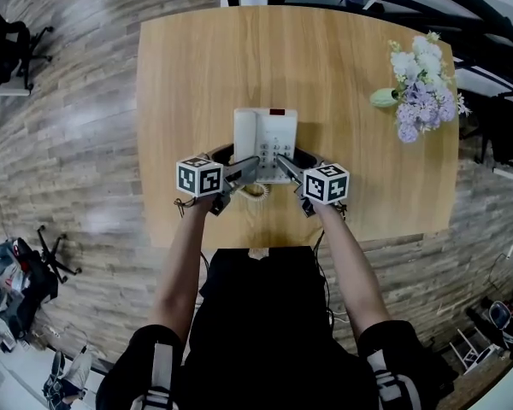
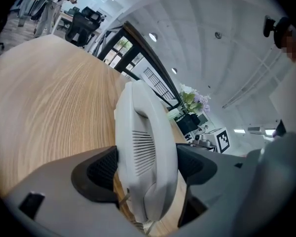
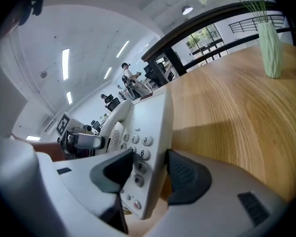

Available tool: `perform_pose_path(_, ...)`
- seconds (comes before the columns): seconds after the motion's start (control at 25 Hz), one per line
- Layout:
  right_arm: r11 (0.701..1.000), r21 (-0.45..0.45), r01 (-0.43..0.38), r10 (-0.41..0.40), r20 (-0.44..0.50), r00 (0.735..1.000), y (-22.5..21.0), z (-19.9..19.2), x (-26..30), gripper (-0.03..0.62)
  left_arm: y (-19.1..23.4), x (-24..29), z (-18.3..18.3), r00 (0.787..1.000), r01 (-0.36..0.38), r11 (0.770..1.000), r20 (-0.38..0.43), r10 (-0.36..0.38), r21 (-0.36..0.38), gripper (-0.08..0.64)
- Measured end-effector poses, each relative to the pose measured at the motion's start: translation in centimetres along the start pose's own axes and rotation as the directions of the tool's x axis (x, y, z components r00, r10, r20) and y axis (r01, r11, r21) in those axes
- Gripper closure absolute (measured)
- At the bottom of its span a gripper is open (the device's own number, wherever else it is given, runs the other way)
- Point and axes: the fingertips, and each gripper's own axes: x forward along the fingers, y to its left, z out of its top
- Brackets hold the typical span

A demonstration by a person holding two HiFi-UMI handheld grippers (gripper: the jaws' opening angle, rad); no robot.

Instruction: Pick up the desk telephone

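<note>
A white desk telephone [image 1: 265, 139] is at the middle of the wooden table [image 1: 197, 67], handset on its left, keypad on its right. My left gripper [image 1: 250, 169] is shut on the near left part. In the left gripper view its black pads press both sides of the handset [image 2: 145, 142], with the left gripper [image 2: 147, 169] around it. My right gripper [image 1: 284, 169] is shut on the near right edge. In the right gripper view the keypad side of the telephone [image 3: 148, 127] stands tilted between the pads of the right gripper [image 3: 150, 169], and a shadow lies on the wood beside it.
A coiled cord [image 1: 255, 191] hangs at the phone's near end. A vase of pale flowers [image 1: 423, 84] stands at the table's right side, and the vase [image 3: 270, 43] also shows in the right gripper view. Office chairs and gear stand on the floor around the table.
</note>
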Motion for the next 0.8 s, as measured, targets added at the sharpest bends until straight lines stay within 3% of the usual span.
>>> perform_pose_path(0.28,0.998,-0.060,0.021,-0.018,0.053,0.998,3.6,1.8,-1.4,0.365,-1.5,-3.3,1.1,0.998,0.033,0.999,0.059,-0.033,-0.001,0.183)
perform_pose_path(0.8,0.994,-0.096,0.060,-0.041,0.190,0.981,10.0,2.3,-5.8,0.367,-6.8,-9.0,1.8,0.990,0.059,0.987,0.117,-0.077,0.148,0.183)
